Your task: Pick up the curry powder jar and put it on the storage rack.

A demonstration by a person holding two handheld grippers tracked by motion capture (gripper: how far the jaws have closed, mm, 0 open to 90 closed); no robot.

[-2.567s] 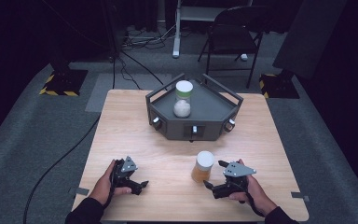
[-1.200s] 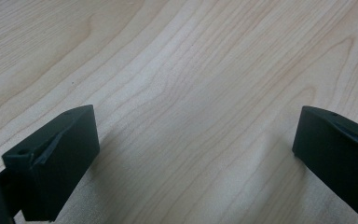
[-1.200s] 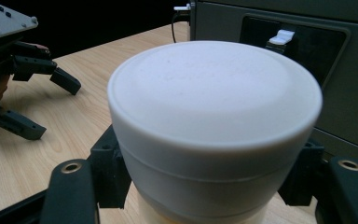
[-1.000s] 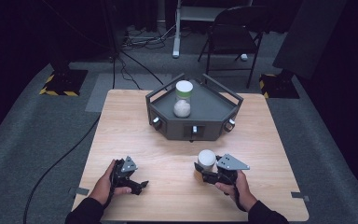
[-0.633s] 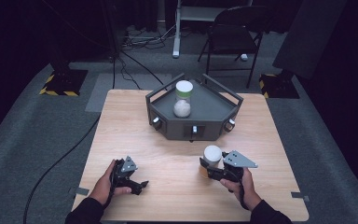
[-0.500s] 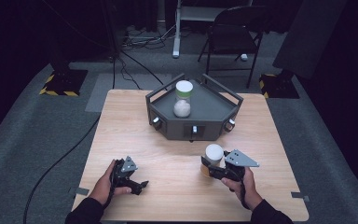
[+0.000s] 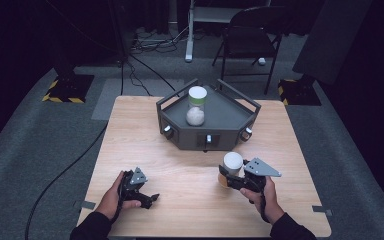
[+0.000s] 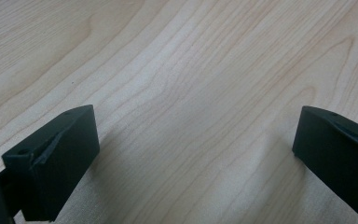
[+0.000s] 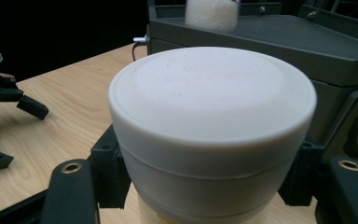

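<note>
While its lid (image 9: 212, 100) looms, the jar's (image 7: 231, 170) contents stay hidden.

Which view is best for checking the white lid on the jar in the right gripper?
Right gripper view: the white lid sits close up between the right gripper's fingers. The high view shows it small, from above. The left gripper view shows bare table.

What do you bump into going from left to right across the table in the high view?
left gripper → jar with the green band standing on the dark tray → white-lidded jar → right gripper around it
</note>
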